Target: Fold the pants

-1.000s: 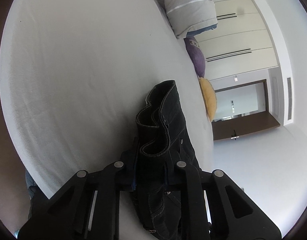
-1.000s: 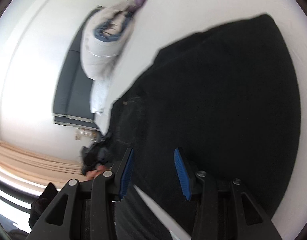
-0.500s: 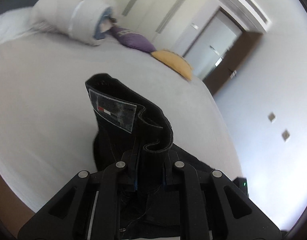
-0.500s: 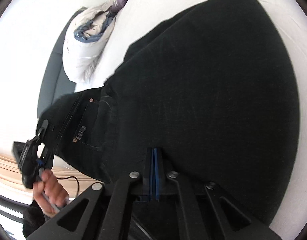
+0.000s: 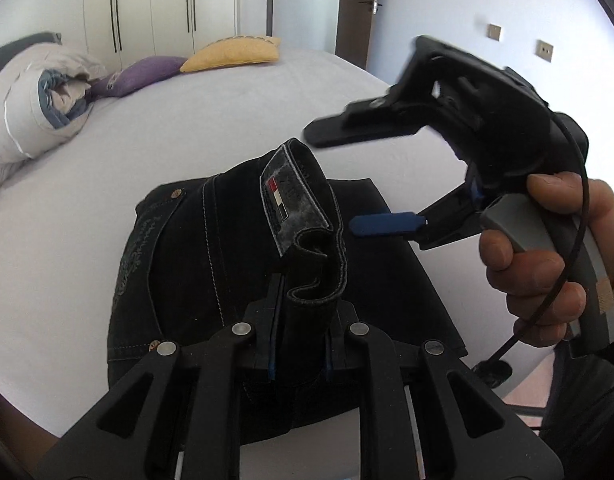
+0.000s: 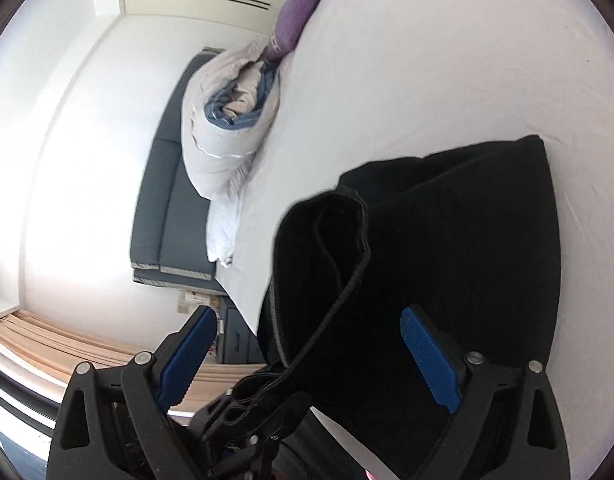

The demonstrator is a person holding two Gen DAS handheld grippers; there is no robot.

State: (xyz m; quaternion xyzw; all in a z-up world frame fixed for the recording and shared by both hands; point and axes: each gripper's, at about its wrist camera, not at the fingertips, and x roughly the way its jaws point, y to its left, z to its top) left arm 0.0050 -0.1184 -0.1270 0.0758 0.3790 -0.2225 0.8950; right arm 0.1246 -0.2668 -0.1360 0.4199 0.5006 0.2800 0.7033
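Black jeans (image 5: pixel 211 264) lie folded on the white bed (image 5: pixel 107 152). My left gripper (image 5: pixel 301 336) is shut on a bunched fold of the waistband (image 5: pixel 303 216) and holds it up. My right gripper (image 5: pixel 347 184) shows in the left wrist view at the right, held in a hand (image 5: pixel 543 256), wide open, just above and beside the waistband. In the right wrist view the right gripper (image 6: pixel 311 340) is open with blue pads (image 6: pixel 429 360) either side of the raised waistband (image 6: pixel 327 248). The left gripper's fingers (image 6: pixel 243 404) show below it, closed on the cloth.
A rolled white duvet (image 5: pixel 31 108), a purple cushion (image 5: pixel 143 74) and a yellow cushion (image 5: pixel 235 54) lie at the head of the bed. Wardrobe doors (image 5: pixel 155 12) and a dark door (image 5: pixel 357 8) stand behind. The bed's near edge is below the jeans.
My right gripper was shut on the jeans half a second ago; it has let go, opened wide and lifted beside the waistband. My left gripper swung round and still holds the waistband.
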